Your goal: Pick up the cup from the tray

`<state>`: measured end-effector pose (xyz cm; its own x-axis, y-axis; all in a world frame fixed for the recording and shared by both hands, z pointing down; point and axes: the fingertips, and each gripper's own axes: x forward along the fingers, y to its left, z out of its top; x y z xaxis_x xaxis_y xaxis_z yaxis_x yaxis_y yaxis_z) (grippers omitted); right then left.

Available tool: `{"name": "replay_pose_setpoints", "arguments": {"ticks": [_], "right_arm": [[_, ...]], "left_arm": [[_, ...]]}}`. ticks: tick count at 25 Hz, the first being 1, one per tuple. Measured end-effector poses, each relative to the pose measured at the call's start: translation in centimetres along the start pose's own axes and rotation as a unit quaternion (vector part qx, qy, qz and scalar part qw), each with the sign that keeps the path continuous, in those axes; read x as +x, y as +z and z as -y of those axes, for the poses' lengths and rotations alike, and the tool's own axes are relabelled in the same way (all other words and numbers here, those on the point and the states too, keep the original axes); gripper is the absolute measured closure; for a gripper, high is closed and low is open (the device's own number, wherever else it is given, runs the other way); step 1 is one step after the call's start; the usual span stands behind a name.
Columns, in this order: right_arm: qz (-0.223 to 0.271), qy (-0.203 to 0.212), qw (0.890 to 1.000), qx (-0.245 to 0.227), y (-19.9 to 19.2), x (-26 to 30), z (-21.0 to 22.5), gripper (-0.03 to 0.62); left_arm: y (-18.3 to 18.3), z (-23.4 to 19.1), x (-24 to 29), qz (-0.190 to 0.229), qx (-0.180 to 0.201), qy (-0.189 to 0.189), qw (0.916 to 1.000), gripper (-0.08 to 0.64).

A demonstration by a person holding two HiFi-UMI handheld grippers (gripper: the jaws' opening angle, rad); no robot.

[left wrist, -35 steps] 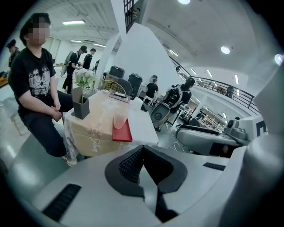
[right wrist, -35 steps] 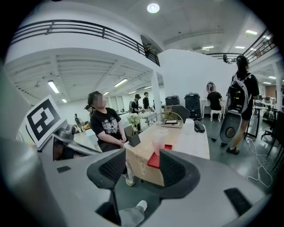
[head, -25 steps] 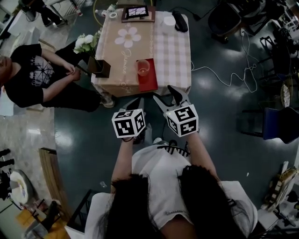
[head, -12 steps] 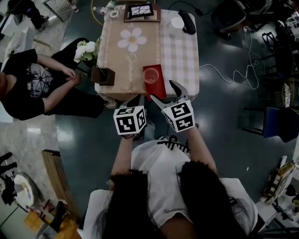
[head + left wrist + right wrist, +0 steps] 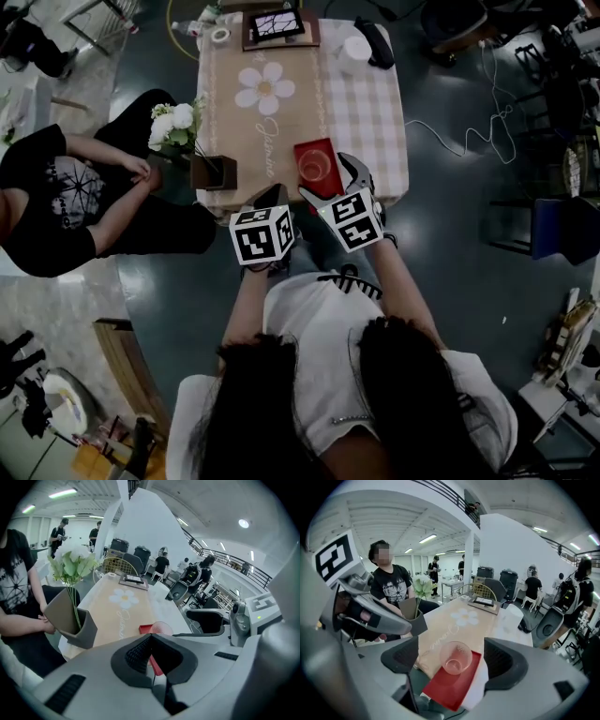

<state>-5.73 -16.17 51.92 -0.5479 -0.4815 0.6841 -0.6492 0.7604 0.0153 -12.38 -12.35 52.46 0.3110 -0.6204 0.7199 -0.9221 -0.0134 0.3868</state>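
A clear, pink-tinted cup (image 5: 316, 168) stands upright on a small red tray (image 5: 323, 146) at the near edge of the table. My right gripper (image 5: 327, 178) hovers just in front of the tray, its jaws opening wide. In the right gripper view the cup (image 5: 455, 657) sits on the tray (image 5: 452, 688) ahead of the gap, and neither pad touches it. My left gripper (image 5: 271, 197) hangs shut at the table's near edge, left of the tray. In the left gripper view the cup (image 5: 161, 627) peeks over that gripper's meeting jaws (image 5: 150, 638).
A dark vase (image 5: 214, 172) with white flowers (image 5: 174, 120) stands at the table's left near corner. A person in a black shirt (image 5: 56, 192) sits left of the table (image 5: 272, 103). A framed tablet (image 5: 277, 23), a tape roll (image 5: 220, 35) and a black object (image 5: 380, 42) lie at the far end.
Both grippers have come forward to the table. The right gripper has reached the tray and its jaws have spread wider. The left gripper remains shut.
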Motion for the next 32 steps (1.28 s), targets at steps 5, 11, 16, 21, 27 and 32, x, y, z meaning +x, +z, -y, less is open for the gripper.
{"name": "replay_pose_setpoints", "arguments": {"ticks": [5, 11, 16, 21, 27, 32], "right_arm": [[-0.044, 0.015, 0.999, -0.008, -0.7, 2.9, -0.3, 0.169], [-0.108, 0.022, 0.994, -0.014, -2.9, 6.4, 0.5, 0.169], [-0.146, 0.035, 0.989, -0.021, -4.3, 7.9, 0.6, 0.169], [-0.179, 0.036, 0.983, -0.020, -5.3, 9.3, 0.9, 0.169], [-0.205, 0.040, 0.978, -0.015, -6.1, 9.9, 1.0, 0.172], [-0.214, 0.054, 0.975, -0.027, -6.4, 10.0, 0.8, 0.179]], "left_arm": [[0.4, -1.0, 0.8, -0.012, 0.010, -0.002, 0.9999, 0.558], [1.0, -1.6, 1.9, -0.017, 0.010, -0.003, 0.9998, 0.558], [0.9, -2.0, 2.5, -0.030, 0.004, 0.002, 0.9996, 0.558], [1.2, -2.1, 3.0, -0.035, 0.000, 0.006, 0.9994, 0.558], [1.3, -2.5, 3.5, -0.039, -0.008, 0.013, 0.9991, 0.558], [1.2, -2.5, 3.7, -0.043, -0.012, 0.017, 0.9989, 0.558]]}}
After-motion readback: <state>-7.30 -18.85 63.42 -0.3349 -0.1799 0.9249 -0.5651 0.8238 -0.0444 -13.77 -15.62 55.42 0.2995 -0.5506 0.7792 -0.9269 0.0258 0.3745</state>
